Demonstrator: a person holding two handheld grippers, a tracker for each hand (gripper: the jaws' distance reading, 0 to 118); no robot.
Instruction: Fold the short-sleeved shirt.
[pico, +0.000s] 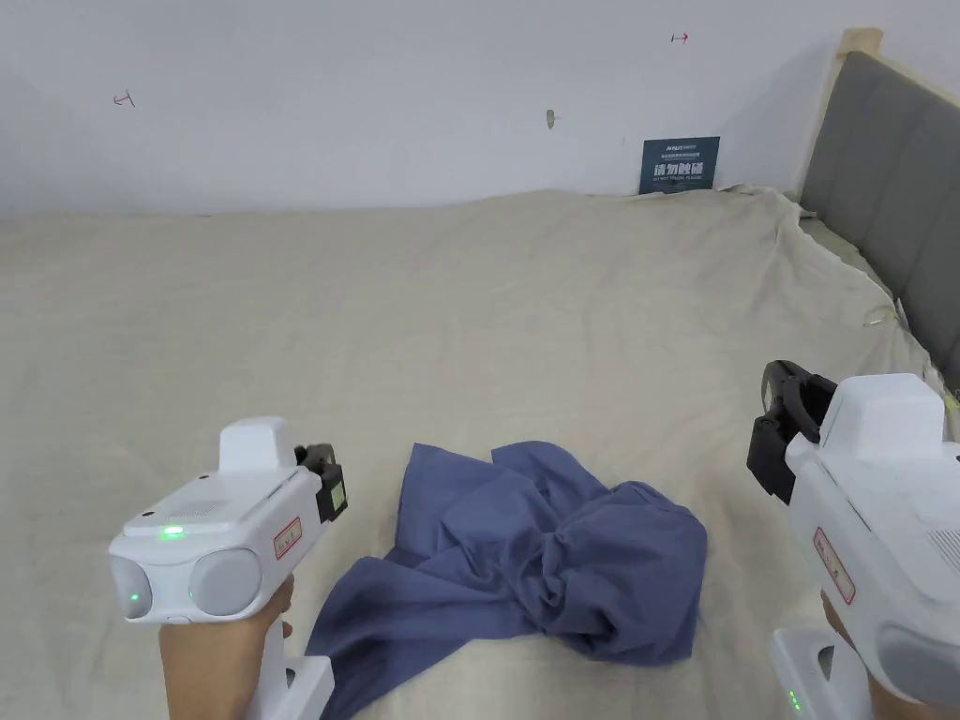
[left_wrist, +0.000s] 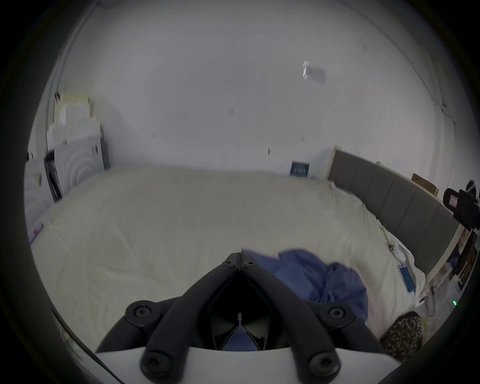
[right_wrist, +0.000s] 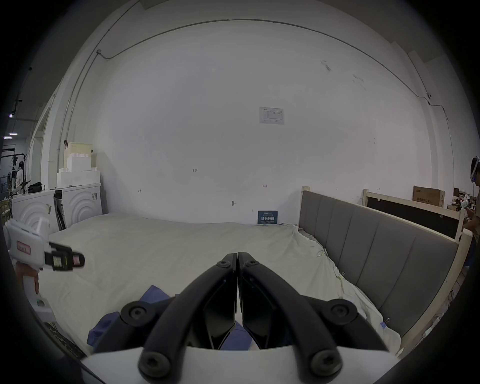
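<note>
Shirt (pico: 534, 553): blue, crumpled on the bed (pico: 469, 309), between and below both grippers. Left gripper (left_wrist: 240, 256) jaws closed, empty, above its left side. Right gripper (right_wrist: 237, 256) jaws closed, empty, raised to its right.

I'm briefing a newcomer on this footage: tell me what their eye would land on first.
First the blue shirt, lying crumpled in a heap on the beige bed sheet, near the person's edge of the bed. Next the two white handheld devices flanking it: the left gripper and the right gripper, both with jaws closed and holding nothing, raised above the bed. Then the grey padded headboard along the bed's right side.
</note>
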